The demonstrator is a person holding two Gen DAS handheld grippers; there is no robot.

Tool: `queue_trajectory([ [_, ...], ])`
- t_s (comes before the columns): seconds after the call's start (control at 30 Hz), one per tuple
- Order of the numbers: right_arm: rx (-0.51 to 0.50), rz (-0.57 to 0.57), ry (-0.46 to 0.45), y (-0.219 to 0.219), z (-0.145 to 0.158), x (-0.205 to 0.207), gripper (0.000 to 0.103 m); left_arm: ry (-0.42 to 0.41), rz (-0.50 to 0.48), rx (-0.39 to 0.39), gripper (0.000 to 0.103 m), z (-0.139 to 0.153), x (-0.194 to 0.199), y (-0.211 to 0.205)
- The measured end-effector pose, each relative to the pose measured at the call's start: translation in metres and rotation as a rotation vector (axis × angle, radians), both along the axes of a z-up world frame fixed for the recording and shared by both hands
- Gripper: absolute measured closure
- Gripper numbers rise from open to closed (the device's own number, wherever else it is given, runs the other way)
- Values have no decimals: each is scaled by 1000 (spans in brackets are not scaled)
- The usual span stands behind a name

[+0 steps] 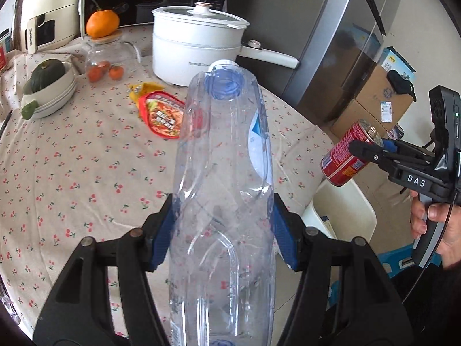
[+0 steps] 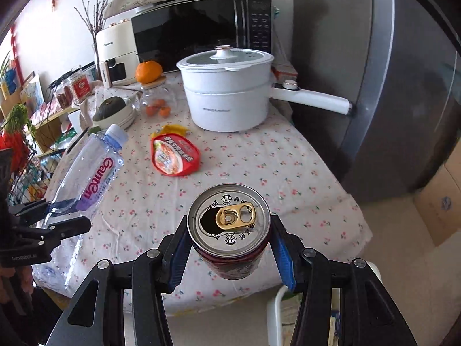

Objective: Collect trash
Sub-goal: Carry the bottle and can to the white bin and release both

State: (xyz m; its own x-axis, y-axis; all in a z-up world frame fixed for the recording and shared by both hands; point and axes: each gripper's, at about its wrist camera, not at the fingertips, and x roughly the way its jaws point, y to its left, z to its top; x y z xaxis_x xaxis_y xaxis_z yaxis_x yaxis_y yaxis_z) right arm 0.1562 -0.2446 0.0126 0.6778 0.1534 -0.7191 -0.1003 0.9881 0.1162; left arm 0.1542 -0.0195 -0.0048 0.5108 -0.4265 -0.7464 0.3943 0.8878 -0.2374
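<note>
Trash held above the cherry-print tablecloth [image 2: 288, 158]

A crumpled clear plastic bottle [image 1: 224, 201] is pinched by the left gripper [image 1: 223, 225]; a red cylindrical metal can [image 2: 230, 239], ring-pull opened, is clamped by the right gripper [image 2: 230, 253]. A glossy red wrapper [image 2: 175, 155] is left lying flat.

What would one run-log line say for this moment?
left gripper: shut on plastic bottle | right gripper: shut on red can | left on table: red wrapper, yellow wrapper
</note>
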Motion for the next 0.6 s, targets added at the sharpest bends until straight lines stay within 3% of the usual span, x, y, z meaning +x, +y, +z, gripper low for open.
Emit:
queue_trajectory([
  [0.23, 29, -175, 51, -73, -23, -37, 50, -1, -173, 14, 39, -12, -11, -80],
  [0.6, 101, -451, 258, -177, -69, -78, 50, 74, -418, 80, 39, -56, -39, -187],
])
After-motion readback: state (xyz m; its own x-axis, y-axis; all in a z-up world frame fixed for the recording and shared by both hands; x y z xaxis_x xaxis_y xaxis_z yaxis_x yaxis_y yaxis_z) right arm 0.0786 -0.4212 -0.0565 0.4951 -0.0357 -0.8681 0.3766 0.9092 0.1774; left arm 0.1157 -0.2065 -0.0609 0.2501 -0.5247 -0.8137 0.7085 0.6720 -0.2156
